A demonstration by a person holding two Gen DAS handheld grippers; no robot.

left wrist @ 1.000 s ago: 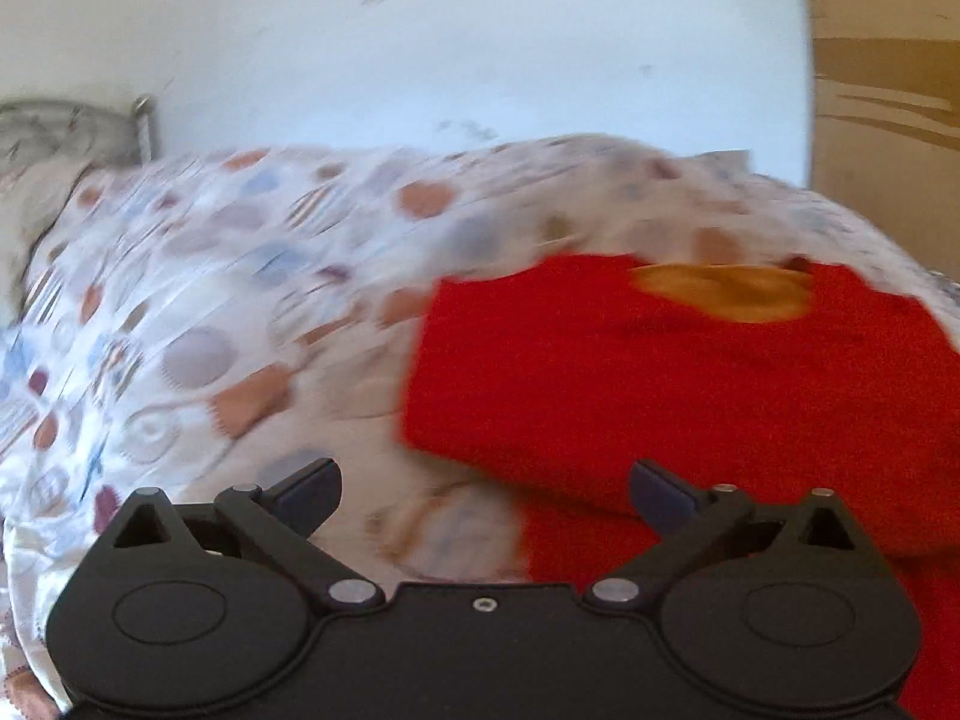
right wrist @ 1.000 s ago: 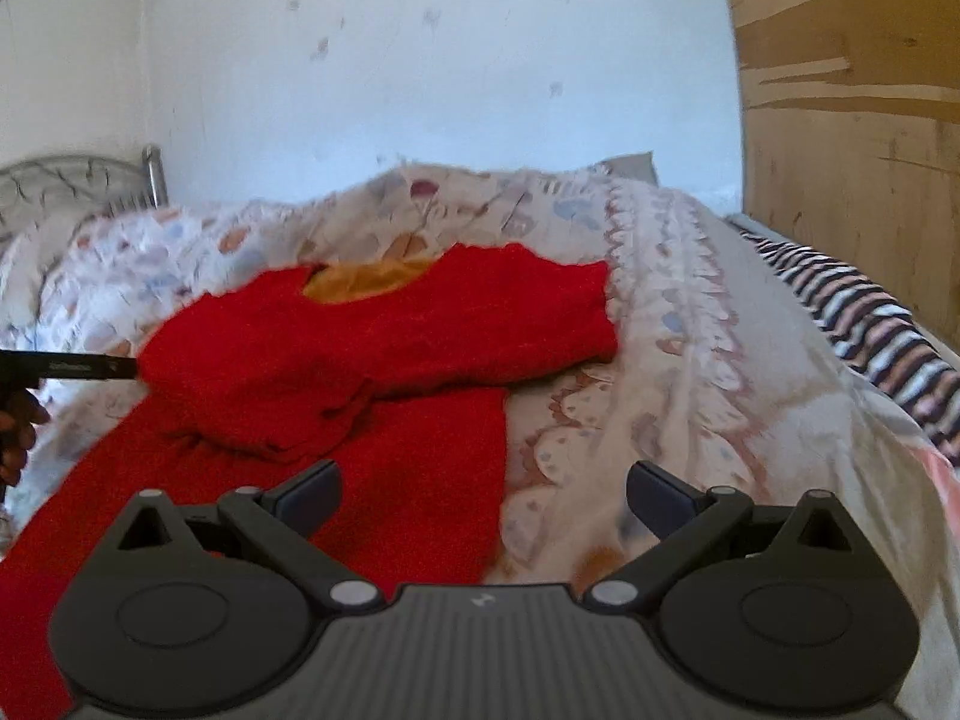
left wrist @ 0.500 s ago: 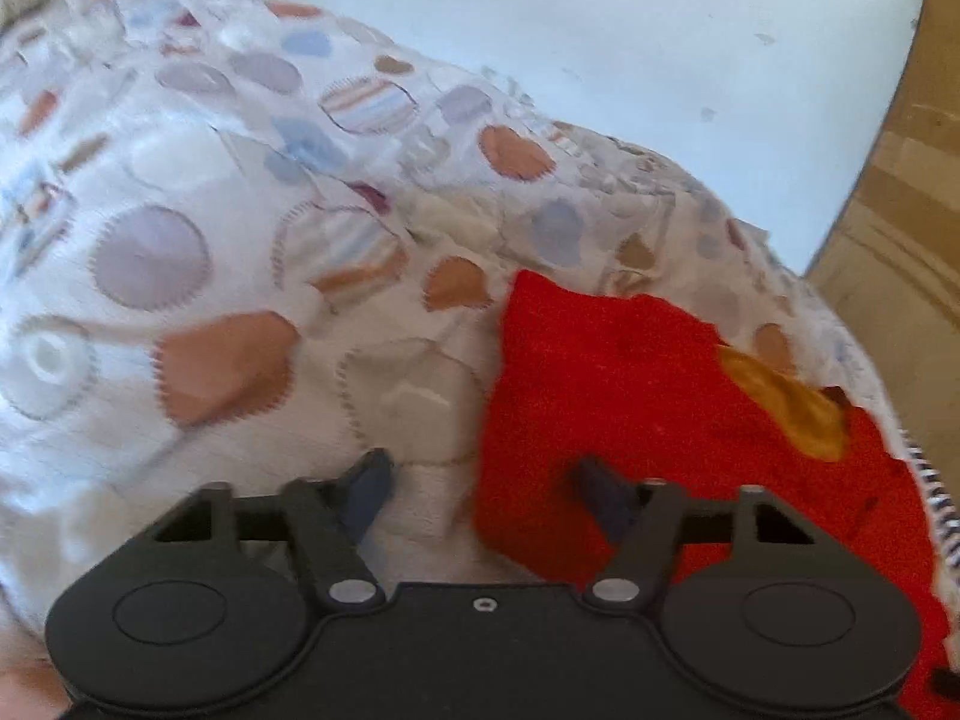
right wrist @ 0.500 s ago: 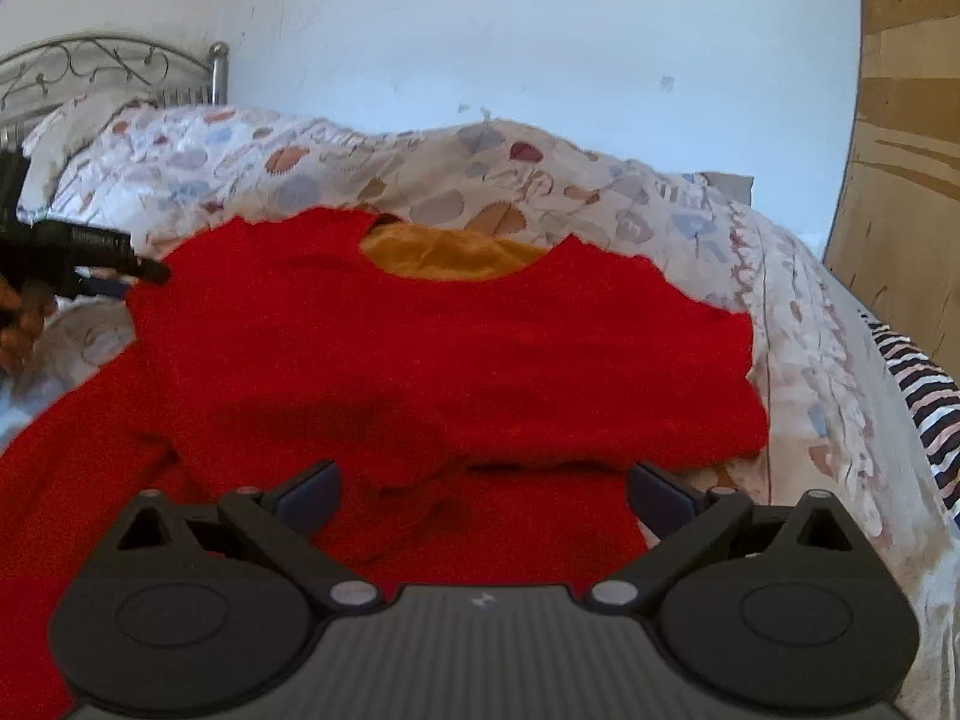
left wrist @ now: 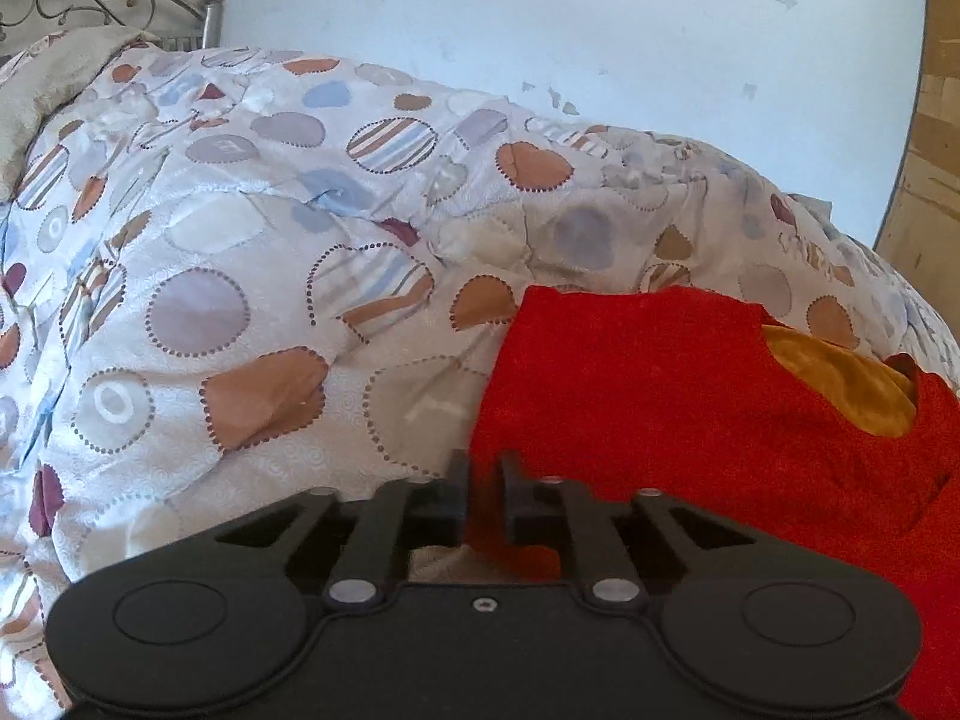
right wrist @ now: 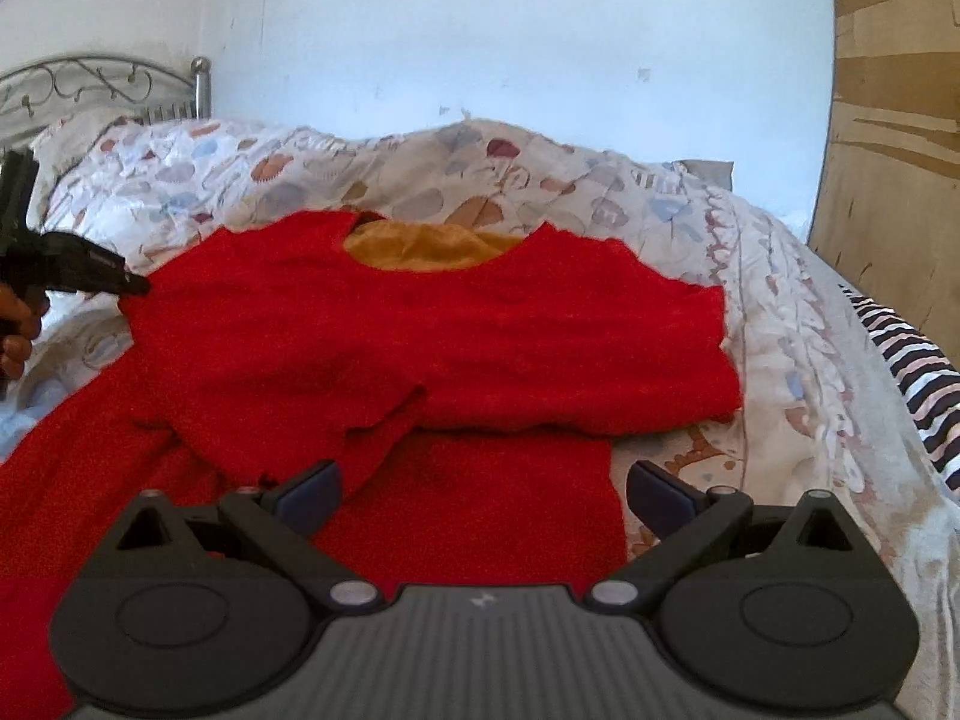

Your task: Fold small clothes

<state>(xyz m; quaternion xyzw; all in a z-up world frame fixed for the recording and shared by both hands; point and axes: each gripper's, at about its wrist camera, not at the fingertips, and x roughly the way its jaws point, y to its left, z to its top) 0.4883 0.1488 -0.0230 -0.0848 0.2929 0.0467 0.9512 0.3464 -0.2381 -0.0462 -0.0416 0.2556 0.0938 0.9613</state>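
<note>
A red knitted top with an orange lining at the neck lies spread on the bed, its sleeves folded across the body. In the left wrist view its left shoulder edge runs between the fingers of my left gripper. Those jaws are closing and stand narrow, with red cloth pinched between them. The right wrist view shows the same gripper touching that corner, held by a hand. My right gripper hovers open over the lower part of the top, with nothing between its pads.
A quilt printed with circles covers the bed. A pillow and a metal headboard stand at the back left. A wooden panel rises on the right, with a striped cloth below it.
My left gripper has slid onto the top's left shoulder edge and its wide jaws have narrowed onto the cloth. The right gripper has moved in closer over the top, still open.
</note>
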